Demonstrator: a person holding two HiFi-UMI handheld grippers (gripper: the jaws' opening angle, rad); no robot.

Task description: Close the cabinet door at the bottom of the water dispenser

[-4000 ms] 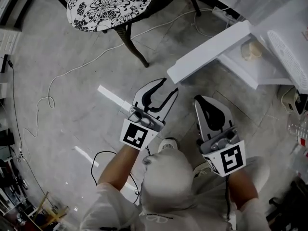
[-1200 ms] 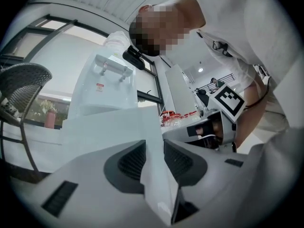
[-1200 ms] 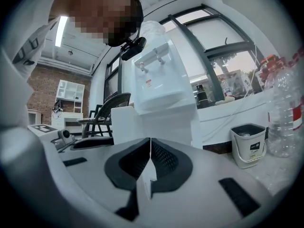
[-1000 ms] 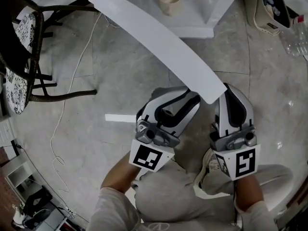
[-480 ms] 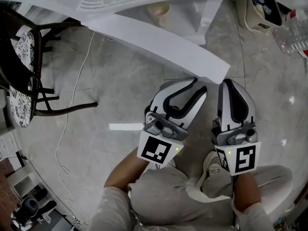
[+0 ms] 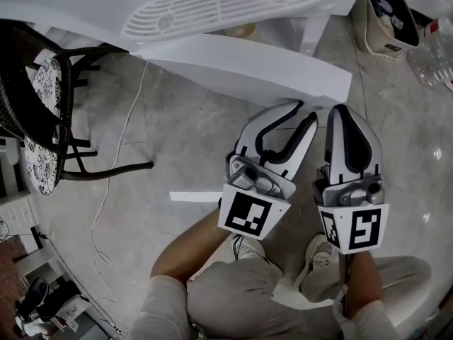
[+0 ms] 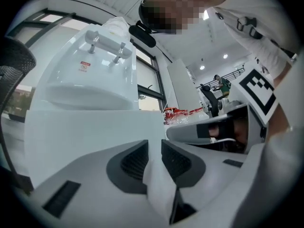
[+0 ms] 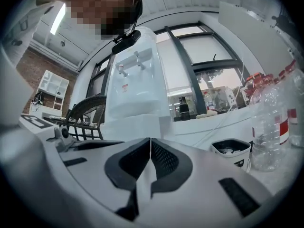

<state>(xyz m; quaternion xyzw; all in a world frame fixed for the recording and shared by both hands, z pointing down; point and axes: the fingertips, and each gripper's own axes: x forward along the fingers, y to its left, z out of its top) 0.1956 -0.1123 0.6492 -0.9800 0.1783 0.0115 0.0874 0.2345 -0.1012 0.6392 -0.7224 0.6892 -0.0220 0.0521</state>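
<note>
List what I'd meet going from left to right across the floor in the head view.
Chair → white cord → left hand-held gripper, jaws closing with nothing between them → right hand-held gripper → plastic bottles.

A white cabinet door point(image 6: 248, 69) stands part open under the water dispenser's slotted drip tray point(image 6: 226, 2). The left gripper point(image 6: 306, 113), its jaws closing on nothing, and the right gripper point(image 6: 342, 110), jaws together, point at the door's free end near its corner. A chair point(image 6: 42, 112) stands at the floor's left edge.
</note>
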